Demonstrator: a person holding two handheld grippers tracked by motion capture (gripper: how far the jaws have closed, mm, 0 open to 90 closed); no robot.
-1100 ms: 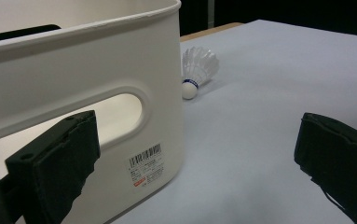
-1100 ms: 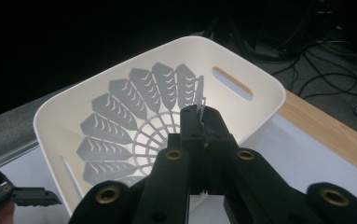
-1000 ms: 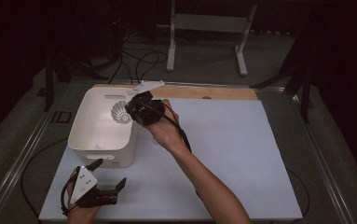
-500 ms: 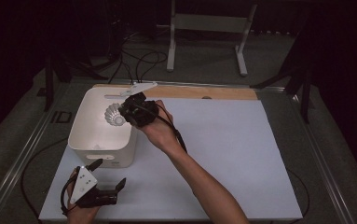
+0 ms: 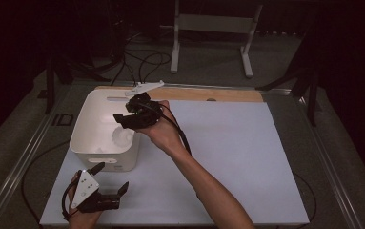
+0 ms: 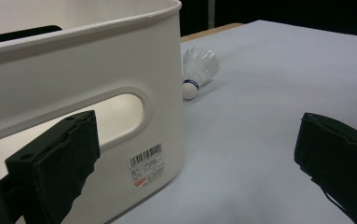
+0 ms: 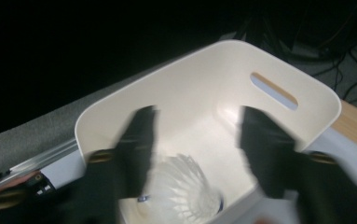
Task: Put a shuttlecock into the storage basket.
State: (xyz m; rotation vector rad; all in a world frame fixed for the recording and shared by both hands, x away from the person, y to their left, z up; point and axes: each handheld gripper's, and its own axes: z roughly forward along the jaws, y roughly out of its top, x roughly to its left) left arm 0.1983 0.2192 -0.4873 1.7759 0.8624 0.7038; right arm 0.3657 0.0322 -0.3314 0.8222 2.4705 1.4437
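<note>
Shuttlecock [image 7: 181, 191] lies on the floor of the white bin [image 5: 87, 125], below the right gripper [image 5: 128, 117], whose jaws have just been opening and now stand spread over the bin's right rim with nothing pressed between them. Near the table's left front corner the left gripper [image 5: 108, 183] hovers with jaws wide apart, aimed at the bin's near wall. A second shuttlecock [image 6: 198, 71] lies on the white table sheet [image 5: 237, 157] just beside the bin's right wall.

A shuttlecock [image 6: 198, 70] lies on the table [image 5: 228, 157] beside a barcode sticker [image 6: 147, 163].
</note>
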